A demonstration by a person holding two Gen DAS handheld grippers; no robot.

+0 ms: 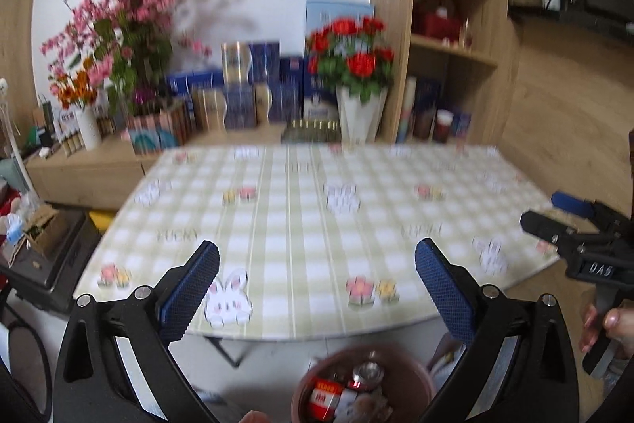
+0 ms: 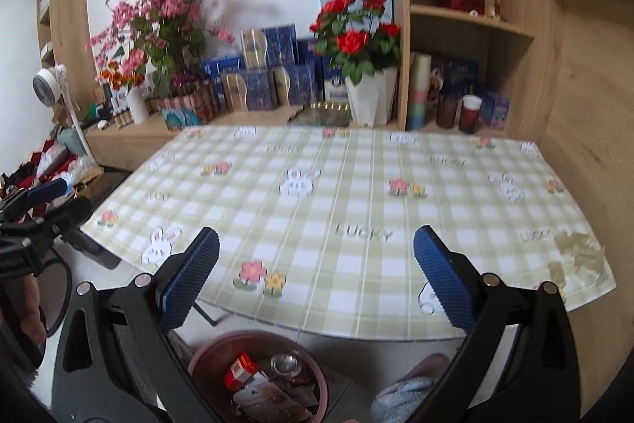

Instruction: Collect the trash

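Green-checked tablecloth (image 2: 356, 185), wooden shelving (image 2: 467, 18)

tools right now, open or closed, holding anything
left tool: open, holding nothing
right tool: open, holding nothing

I see the bin (image 2: 253, 379) on the floor, upright, just off the worktop's (image 2: 356, 209) near edge. It's round, dusty pink, open-topped. The trash sits inside: a red-and-white carton (image 2: 239, 371), a metal can (image 2: 284, 363) lying near the middle, and a white wrapper (image 2: 269, 399) with brownish print, all piled loosely. From the left view the same bin (image 1: 412, 375) shows the red carton (image 1: 325, 397) and can (image 1: 366, 371) touching. Contents blurred; can't read labels.
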